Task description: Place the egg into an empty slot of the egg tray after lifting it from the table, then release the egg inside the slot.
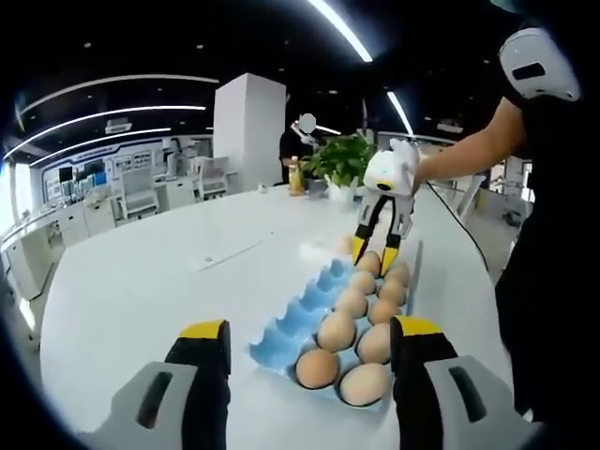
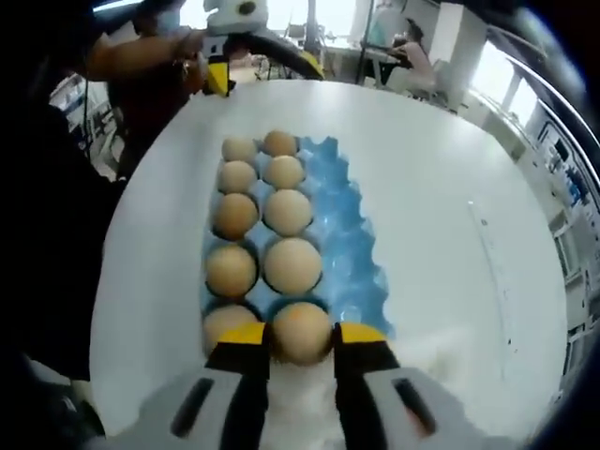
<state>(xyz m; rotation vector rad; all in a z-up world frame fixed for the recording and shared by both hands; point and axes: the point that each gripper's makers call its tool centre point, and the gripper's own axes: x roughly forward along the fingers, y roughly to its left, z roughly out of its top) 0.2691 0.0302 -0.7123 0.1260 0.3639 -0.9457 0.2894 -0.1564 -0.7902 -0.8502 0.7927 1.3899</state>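
Tray, blue, is laid lengthwise on a white round worktop; two of its rows are filled w/ brown eggs, while the third row, seen at the right of the right gripper view, is left empty. An egg is clasped between the yellow-tipped jaws of the right claw, at the tray's near end in that view, approx. over the end slot of the middle row; whether it is seated there cannot be told. In the left gripper view the right claw is seen at the tray's far end, pointed down, held by a person's outstretched hand. The left claw is held wide apart w/ nothing between its jaws, near the tray's other end.
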